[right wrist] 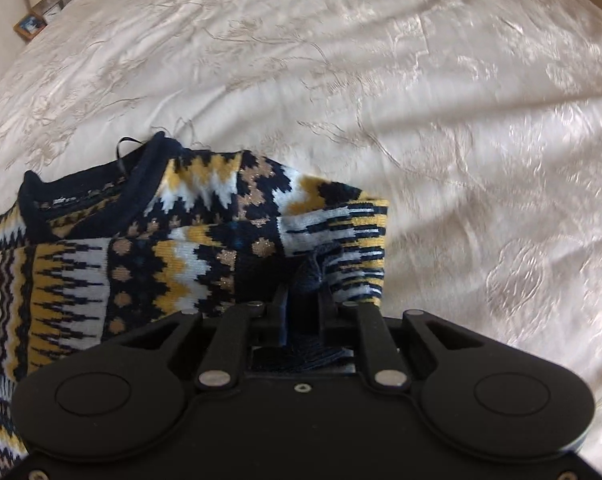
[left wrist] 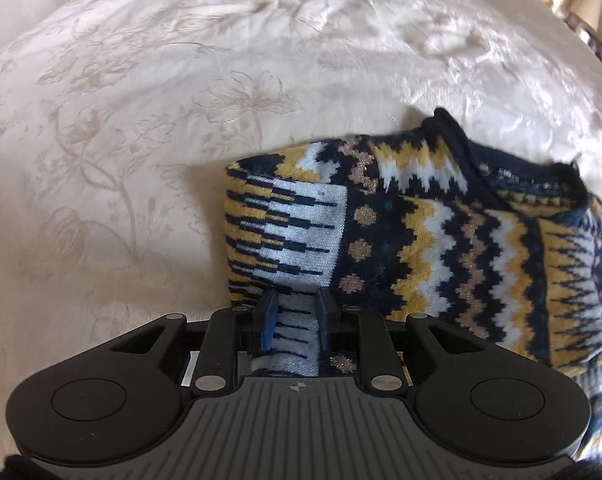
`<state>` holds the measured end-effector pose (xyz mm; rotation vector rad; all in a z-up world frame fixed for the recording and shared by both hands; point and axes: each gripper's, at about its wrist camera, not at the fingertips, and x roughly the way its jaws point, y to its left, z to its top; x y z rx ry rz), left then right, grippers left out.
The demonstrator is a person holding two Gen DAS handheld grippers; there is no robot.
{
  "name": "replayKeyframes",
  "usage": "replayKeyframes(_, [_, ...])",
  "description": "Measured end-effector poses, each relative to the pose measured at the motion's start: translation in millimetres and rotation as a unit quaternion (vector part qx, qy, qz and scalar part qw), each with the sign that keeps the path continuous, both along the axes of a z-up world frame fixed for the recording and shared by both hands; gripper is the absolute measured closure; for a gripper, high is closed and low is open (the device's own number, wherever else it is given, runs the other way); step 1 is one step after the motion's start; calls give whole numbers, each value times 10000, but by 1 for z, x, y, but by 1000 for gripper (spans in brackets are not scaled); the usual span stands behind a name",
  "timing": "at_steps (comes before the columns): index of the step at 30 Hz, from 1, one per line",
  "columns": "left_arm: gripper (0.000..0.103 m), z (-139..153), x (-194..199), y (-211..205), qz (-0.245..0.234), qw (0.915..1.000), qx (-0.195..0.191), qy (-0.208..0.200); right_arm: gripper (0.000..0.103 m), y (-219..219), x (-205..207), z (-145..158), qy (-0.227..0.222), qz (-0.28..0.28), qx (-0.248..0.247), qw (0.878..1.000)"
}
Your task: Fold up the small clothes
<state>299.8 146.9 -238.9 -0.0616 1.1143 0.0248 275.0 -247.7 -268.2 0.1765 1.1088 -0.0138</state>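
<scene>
A small knitted sweater (left wrist: 441, 232) in navy, yellow, white and tan zigzag bands lies on a cream bedspread (left wrist: 141, 120), neck opening at the far side. My left gripper (left wrist: 297, 304) is shut on the sweater's left edge, with knit bunched between the blue fingers. In the right wrist view the same sweater (right wrist: 149, 252) fills the lower left. My right gripper (right wrist: 303, 300) is shut on a fold of navy knit at the sweater's right edge. The sleeves are folded in over the body.
The embroidered cream bedspread (right wrist: 441, 120) spreads out beyond the sweater. A lamp and framed picture (right wrist: 31, 24) stand on a bedside table at the far left in the right wrist view. Another lamp (left wrist: 585, 8) shows at the far right in the left wrist view.
</scene>
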Motion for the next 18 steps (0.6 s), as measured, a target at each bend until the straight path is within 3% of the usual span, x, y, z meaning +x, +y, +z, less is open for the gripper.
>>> replayKeyframes(4, [81,0,3,1,-137,9999,15,52,77,2,0,2,-32,-4,-63,10000])
replayKeyframes(8, [73,14,-6,8,-21,9998,-185,12,43,4,-11,20,-207,-62,-210,9995])
replayKeyframes(9, [71,18,-10,8,5,9999,-157,-53,39,6,-17,28,-328,-77,-269,9991])
replayKeyframes(14, [70,34,-45,-4,-226,9991,-264,-243,41,31,-49,54,-581,197,28,9981])
replayKeyframes(17, [70,32,-63,-21,-592,9973,-362,-221,65,71,-63,50,-384,803,206,9958])
replayKeyframes(18, [70,30,-67,-27,-722,9965,-389,-172,67,87,-65,45,-282,1018,233,9941])
